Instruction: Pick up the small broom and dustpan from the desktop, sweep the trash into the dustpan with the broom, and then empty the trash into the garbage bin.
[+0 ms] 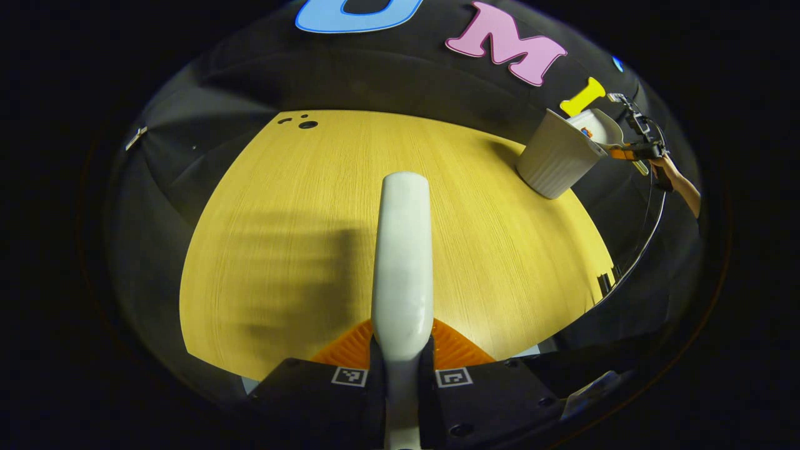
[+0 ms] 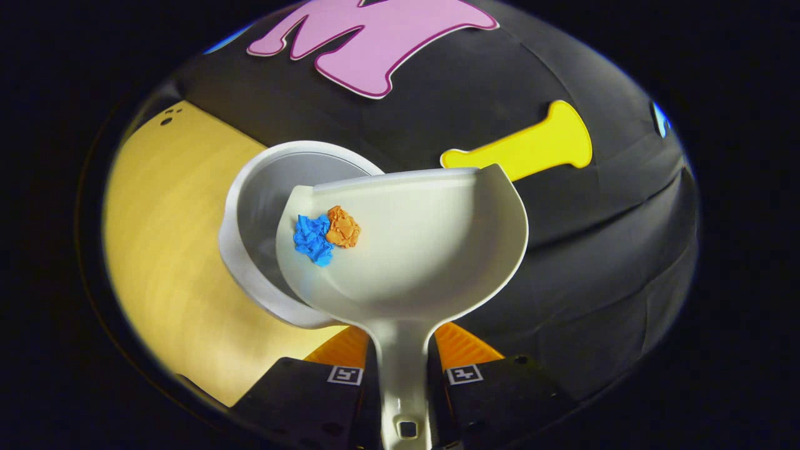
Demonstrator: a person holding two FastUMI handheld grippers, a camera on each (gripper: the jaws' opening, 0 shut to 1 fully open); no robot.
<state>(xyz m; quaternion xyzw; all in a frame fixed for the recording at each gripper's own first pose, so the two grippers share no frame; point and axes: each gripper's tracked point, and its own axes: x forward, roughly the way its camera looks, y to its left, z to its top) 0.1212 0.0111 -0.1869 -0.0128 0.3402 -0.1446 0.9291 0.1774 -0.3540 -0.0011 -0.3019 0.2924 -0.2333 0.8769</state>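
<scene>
The left gripper (image 1: 401, 359) is clamped on the broom (image 1: 403, 262): both jaws press on the sides of its white handle, which runs forward from the jaws over the counter (image 1: 281, 237). The broom's bristle end cannot be seen. The handle is held above the wooden surface and casts a blurred shadow to its left. Three small dark holes (image 1: 301, 120) sit near the counter's far edge.

In the left gripper view, the bin (image 1: 556, 164), a white ribbed container, stands near the counter's far right corner. The dustpan (image 1: 601, 127) is at the bin's rim, held by the right gripper, with a hand (image 1: 665, 172) behind it.

The right gripper (image 2: 403, 369) is clamped on the dustpan (image 2: 425, 250): both jaws press on the sides of its narrow handle. The white pan extends forward from the jaws and is tilted toward its left side. Its left edge overlaps the open mouth of the bin (image 2: 250, 206), which lies below and to the left.

Two crumpled paper scraps rest inside the pan near its left edge, touching each other: a blue scrap (image 2: 312, 239) on the left and an orange scrap (image 2: 343, 227) on the right. Both are in the pan. The inside of the bin appears grey; its contents cannot be determined.
</scene>
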